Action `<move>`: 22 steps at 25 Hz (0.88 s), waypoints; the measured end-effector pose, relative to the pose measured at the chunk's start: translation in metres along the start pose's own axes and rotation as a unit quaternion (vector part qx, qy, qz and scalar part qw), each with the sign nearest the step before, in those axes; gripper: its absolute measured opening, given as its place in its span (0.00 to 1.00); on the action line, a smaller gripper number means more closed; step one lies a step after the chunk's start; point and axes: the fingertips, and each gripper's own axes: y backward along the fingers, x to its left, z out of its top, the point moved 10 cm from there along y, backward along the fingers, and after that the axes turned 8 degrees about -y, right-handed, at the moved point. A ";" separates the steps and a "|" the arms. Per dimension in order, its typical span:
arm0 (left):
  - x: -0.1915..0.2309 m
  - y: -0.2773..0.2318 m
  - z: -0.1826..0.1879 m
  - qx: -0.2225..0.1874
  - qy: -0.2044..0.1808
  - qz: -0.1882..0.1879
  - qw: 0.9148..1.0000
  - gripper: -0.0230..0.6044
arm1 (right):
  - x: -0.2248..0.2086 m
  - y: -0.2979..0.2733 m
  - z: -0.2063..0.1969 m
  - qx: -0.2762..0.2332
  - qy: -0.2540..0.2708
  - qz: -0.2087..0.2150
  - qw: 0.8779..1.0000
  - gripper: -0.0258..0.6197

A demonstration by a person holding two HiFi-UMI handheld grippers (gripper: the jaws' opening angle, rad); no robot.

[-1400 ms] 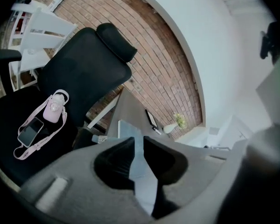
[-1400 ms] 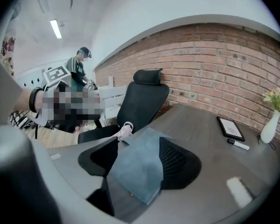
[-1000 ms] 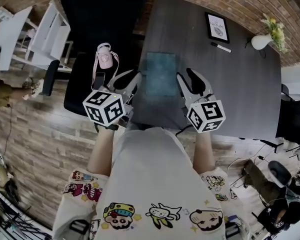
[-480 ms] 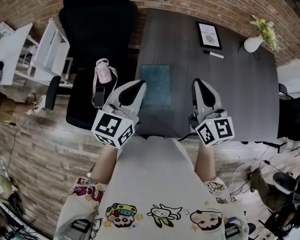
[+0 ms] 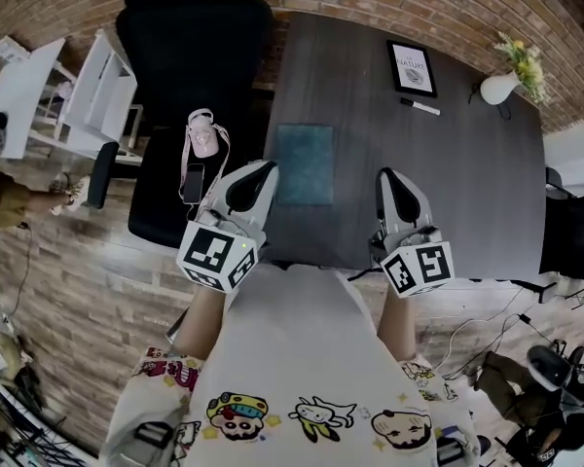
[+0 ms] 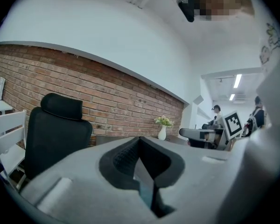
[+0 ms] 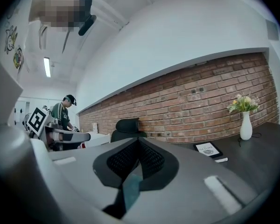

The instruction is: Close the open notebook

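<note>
The teal notebook point(image 5: 305, 163) lies closed and flat on the dark table point(image 5: 467, 183), near its left front corner. My left gripper point(image 5: 267, 168) hangs just left of the notebook's near corner, shut with nothing in it. My right gripper point(image 5: 386, 176) is a hand's width to the notebook's right, over the table's front part, also shut and empty. In the left gripper view the left gripper point(image 6: 140, 141) points level at the brick wall. The right gripper point(image 7: 139, 143) does the same in its own view. A teal sliver shows low in the slit below each pair of jaws.
A black office chair point(image 5: 190, 66) stands left of the table, with a pink bottle point(image 5: 203, 132) and a phone point(image 5: 193, 181) on its seat. A framed print point(image 5: 413, 68), a marker point(image 5: 420, 107) and a white vase point(image 5: 501, 84) sit at the table's far side.
Both grippers have drawn back from the notebook's sides toward the person and lifted. Their jaws, apart a second ago, have closed on nothing.
</note>
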 end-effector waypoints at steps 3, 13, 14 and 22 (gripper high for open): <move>0.004 0.003 -0.002 0.002 0.001 0.006 1.000 0.03 | 0.002 -0.003 -0.002 0.003 0.004 -0.001 1.000 0.05; 0.007 -0.001 -0.001 0.005 0.003 0.011 1.000 0.03 | 0.000 -0.006 -0.002 0.009 0.010 -0.001 1.000 0.05; 0.007 -0.001 0.000 0.005 0.002 0.011 1.000 0.03 | 0.000 -0.006 -0.002 0.009 0.010 -0.002 1.000 0.05; 0.014 0.001 0.000 0.007 0.005 0.011 1.000 0.03 | 0.003 -0.011 -0.002 0.014 0.014 -0.002 1.000 0.05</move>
